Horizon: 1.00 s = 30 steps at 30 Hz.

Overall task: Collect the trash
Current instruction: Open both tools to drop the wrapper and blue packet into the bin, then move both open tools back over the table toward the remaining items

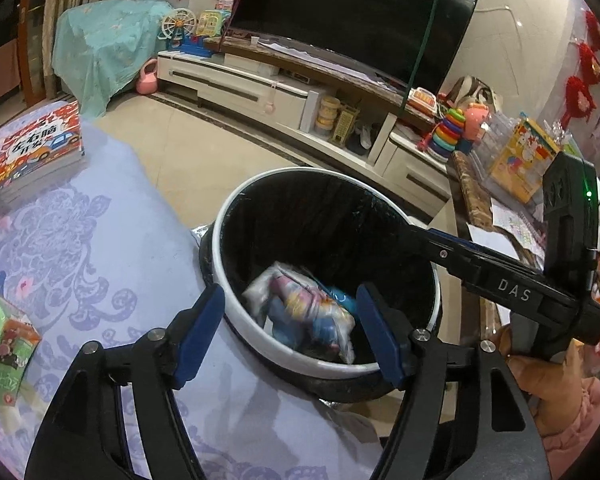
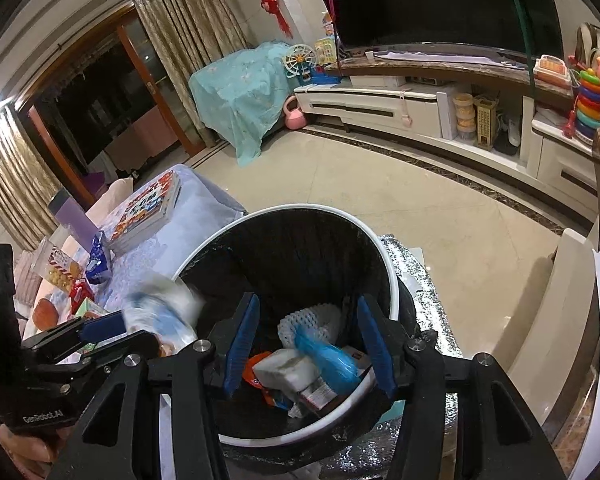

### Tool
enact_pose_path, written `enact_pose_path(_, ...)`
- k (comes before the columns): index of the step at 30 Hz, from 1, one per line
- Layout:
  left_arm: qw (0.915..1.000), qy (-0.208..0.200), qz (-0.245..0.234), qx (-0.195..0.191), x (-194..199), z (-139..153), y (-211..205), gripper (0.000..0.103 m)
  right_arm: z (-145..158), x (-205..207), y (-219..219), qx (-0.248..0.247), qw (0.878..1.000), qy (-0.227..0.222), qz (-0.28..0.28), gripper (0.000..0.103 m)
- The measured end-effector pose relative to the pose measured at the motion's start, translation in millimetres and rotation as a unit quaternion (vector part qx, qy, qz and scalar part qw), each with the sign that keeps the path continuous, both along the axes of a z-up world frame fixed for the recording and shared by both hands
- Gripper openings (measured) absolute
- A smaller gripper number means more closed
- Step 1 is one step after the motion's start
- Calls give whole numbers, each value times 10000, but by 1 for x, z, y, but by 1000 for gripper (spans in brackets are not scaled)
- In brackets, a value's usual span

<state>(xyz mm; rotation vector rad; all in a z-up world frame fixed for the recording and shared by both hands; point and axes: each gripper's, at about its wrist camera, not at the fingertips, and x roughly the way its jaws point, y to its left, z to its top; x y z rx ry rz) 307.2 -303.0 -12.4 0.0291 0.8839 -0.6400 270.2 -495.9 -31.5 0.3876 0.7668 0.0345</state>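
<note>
Left gripper [image 1: 290,334]: jaws apart over the bin [image 1: 228,216], nothing pressed between the blue pads. A crumpled wrapper [image 1: 300,308], white with pink and blue print, shows blurred between them against the black liner. Right wrist view shows the same wrapper [image 2: 164,312] just beyond the left fingertips at the bin's near-left rim, so it is probably dropping free, though motion blur prevents certainty

Right gripper [image 2: 304,344]: released, jaws partly apart, empty, hovering above the bin mouth. Below it in the bin: white foam net [image 2: 312,320], blue plastic bag [image 2: 328,356], white block and a small carton

Step (judged): deposit of one trash item into the bin, at the release point. Next move calls for drawing the left gripper clear of the rim and turning to the cloth-covered table [image 1: 112,216], where the green carton [image 1: 4,344] sits at the near-left edge; snack packets [image 2: 80,280] lie further along it

Readable writing: "DAS" on the right tool's arm, "GenRobot.AI" on the left tool's body. Book [image 1: 36,152] at the table's far corner has large Chinese characters, partly legible
</note>
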Motion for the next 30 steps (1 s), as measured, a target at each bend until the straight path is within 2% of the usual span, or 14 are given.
enact_pose_path(2, 10000, -26, 54, -14, -4, 0, 6, 70, 2, -1, -2, 39, 10000, -33, -42, 62)
enact_pose_path(4, 9999, -50, 127, -34, -9, 0, 13, 70, 4, -4, -4, 86, 9999, -71, -68, 65)
enact_pose_path(6, 9997, -91, 216, -18, -15, -1, 22, 71, 6, -7, -4, 146, 9998, -112, -77, 74)
enact_pose_path(8, 9995, -122, 293, -5, -22, -4, 31, 72, 9, -12, -1, 227, 9995, -187, -80, 89)
enact_pose_path(10, 9993, -86, 371, -24, -29, -8, 43, 72, 12, -18, 6, 298, 9992, -270, -87, 94)
enact_pose_path(20, 9966, -86, 813, -117, -57, -13, 105, 72, 11, -38, 52, 429, 9983, -321, 224, 95)
enact_pose_path(30, 9872, -13, 1583, -200, -77, -20, 191, 72, 7, -43, 117, 508, 9951, -307, 793, 99)
